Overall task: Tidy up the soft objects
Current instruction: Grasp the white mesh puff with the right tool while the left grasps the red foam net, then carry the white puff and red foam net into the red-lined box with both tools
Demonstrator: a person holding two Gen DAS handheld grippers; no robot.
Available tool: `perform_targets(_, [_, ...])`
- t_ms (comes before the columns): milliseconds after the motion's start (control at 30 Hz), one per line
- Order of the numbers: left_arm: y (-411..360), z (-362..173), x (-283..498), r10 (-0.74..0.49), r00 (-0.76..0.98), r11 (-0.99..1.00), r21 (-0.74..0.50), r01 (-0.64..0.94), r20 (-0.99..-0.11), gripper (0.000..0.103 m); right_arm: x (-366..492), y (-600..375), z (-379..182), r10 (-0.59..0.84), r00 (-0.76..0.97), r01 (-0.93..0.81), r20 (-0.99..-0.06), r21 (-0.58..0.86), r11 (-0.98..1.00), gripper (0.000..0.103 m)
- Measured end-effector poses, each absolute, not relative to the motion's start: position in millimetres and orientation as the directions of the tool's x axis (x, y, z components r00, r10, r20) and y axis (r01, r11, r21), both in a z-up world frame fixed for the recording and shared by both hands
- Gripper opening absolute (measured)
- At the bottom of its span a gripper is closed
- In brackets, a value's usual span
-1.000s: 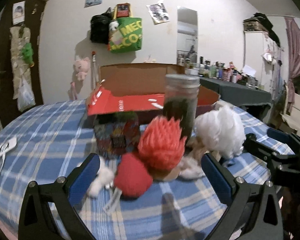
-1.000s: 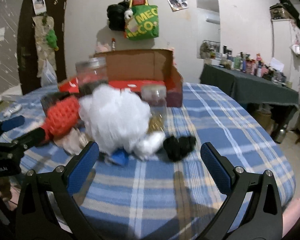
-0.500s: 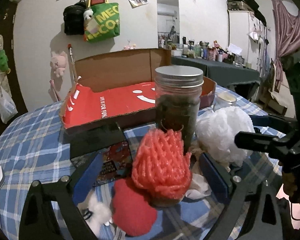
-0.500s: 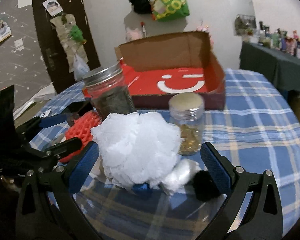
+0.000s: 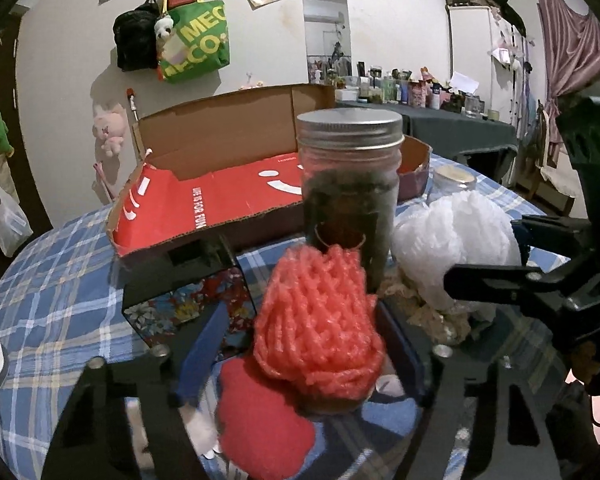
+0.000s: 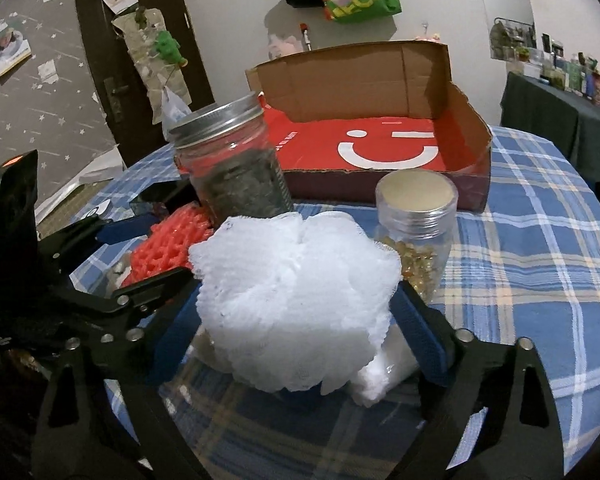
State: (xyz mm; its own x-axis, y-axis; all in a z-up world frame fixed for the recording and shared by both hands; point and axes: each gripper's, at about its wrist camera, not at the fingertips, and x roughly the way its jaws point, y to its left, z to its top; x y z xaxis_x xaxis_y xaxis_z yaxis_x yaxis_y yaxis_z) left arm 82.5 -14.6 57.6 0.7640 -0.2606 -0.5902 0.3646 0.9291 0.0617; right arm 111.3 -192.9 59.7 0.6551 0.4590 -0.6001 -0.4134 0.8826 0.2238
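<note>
A coral foam net (image 5: pixel 320 316) sits between the fingers of my left gripper (image 5: pixel 300 344), which press on its sides. A red fuzzy ball (image 5: pixel 260 420) lies just below it. A white mesh puff (image 6: pixel 296 304) fills the space between the blue pads of my right gripper (image 6: pixel 296 340), which touch its sides. The puff also shows in the left wrist view (image 5: pixel 456 248), and the coral net in the right wrist view (image 6: pixel 172 244). An open red cardboard box (image 6: pixel 380 148) stands behind them on the plaid tablecloth (image 6: pixel 540 264).
A tall glass jar with a metal lid (image 5: pixel 350 196) stands right behind the coral net. A small plastic jar of yellow beads (image 6: pixel 416 232) stands by the puff. A dark floral box (image 5: pixel 188 296) lies left of the net. A white clear-wrapped item (image 6: pixel 384 368) lies under the puff.
Both grippers have moved forward and down over the pile. The left fingers have narrowed around the coral net, and the right fingers have narrowed around the white puff.
</note>
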Motion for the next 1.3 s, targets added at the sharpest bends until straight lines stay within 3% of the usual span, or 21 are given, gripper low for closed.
perform_targets(33, [-14,57,83,-0.269,0.757,0.927,0.052,0.37,-0.596,0.059,111,-193,60,0.46,0.655,-0.414,-0.599,0.225,0.882,0.079])
perform_targets(67, [-14,56,84,-0.275,0.748,0.926,0.043,0.375,-0.604,0.056,109,-193,60,0.46,0.658,-0.413,-0.596,0.225,0.882,0.077])
perform_targets(200, [-11,59,80,-0.289,0.748,0.926,0.023,0.376,-0.598,0.051,106,-196,62,0.478,0.658,-0.415,-0.582,0.249,0.875,0.057])
perform_targets(333, [-8,66,76,-0.313,0.745,0.924,-0.007,0.383,-0.59,0.05,98,-202,69,0.48,0.682,-0.41,-0.551,0.255,0.876,0.049])
perform_targets(867, [10,103,64,-0.314,0.787,0.929,-0.002,0.37,-0.531,0.05,81,-219,103,0.463,0.75,-0.407,-0.473,0.222,0.886,0.049])
perform_targets(1300, [21,154,113,-0.292,0.789,0.921,0.064,0.385,-0.541,0.05,110,-221,159,0.458,0.774,-0.435,-0.437,0.16,0.886,0.049])
